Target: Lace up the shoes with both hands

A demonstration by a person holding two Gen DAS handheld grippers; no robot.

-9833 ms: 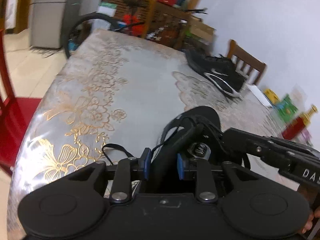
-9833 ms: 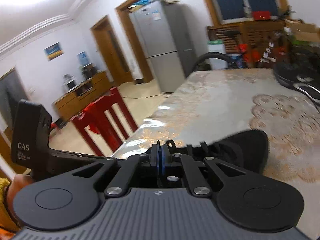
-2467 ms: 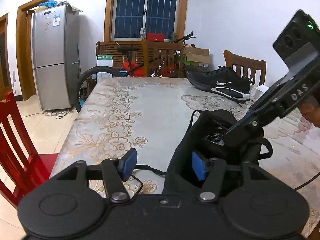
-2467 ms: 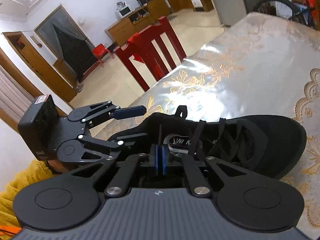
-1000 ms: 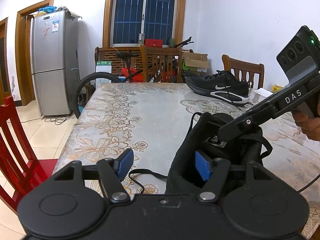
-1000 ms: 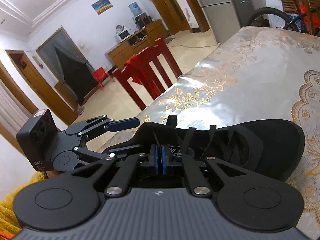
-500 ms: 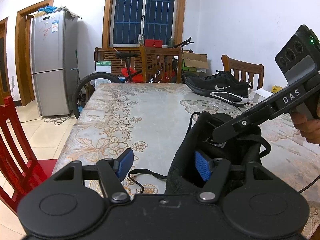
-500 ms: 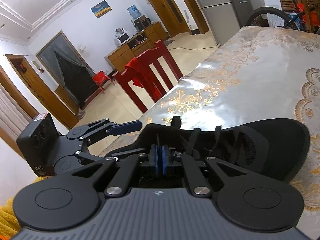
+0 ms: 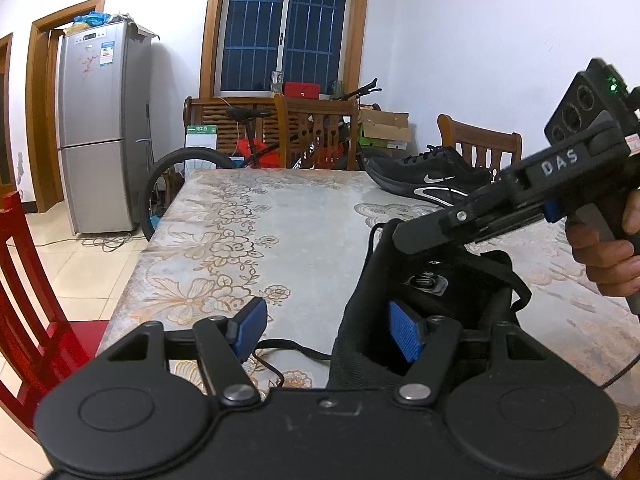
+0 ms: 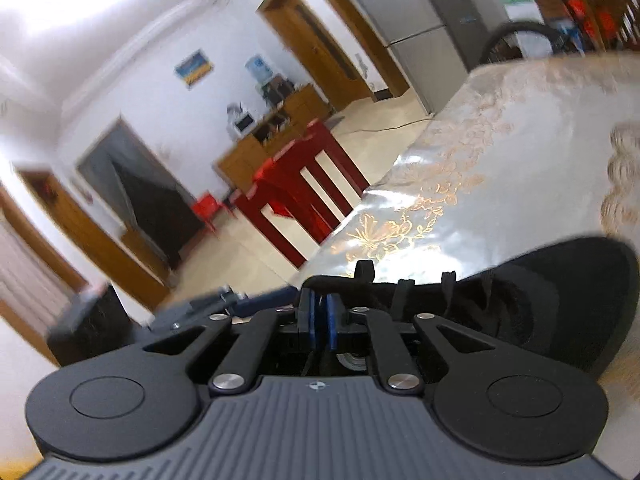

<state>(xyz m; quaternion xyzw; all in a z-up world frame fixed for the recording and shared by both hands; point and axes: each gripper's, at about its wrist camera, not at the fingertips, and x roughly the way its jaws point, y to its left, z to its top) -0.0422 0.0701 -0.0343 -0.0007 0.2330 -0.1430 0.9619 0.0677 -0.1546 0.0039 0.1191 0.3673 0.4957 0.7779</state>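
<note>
A black shoe (image 9: 420, 312) stands on the table close in front of me, heel towards the left wrist camera; it also shows in the right wrist view (image 10: 540, 304). My left gripper (image 9: 328, 334) is open, with its right pad inside the shoe's collar and its left pad outside. A loose black lace (image 9: 288, 350) lies on the table between the pads. My right gripper (image 10: 319, 322) is shut over the shoe's opening; a thin lace seems to run from its pads, but I cannot be sure. The right gripper's body (image 9: 520, 196) reaches over the shoe from the right.
A second black shoe with a white logo (image 9: 428, 178) lies at the far right of the floral-cloth table (image 9: 260, 232). Red chairs (image 9: 24, 300) stand at the table's left edge, also in the right wrist view (image 10: 304, 196). A bicycle, fridge and wooden chairs stand beyond.
The right gripper has lifted and tilted over the shoe; its view is now blurred with motion. The left gripper stays open at the shoe's collar.
</note>
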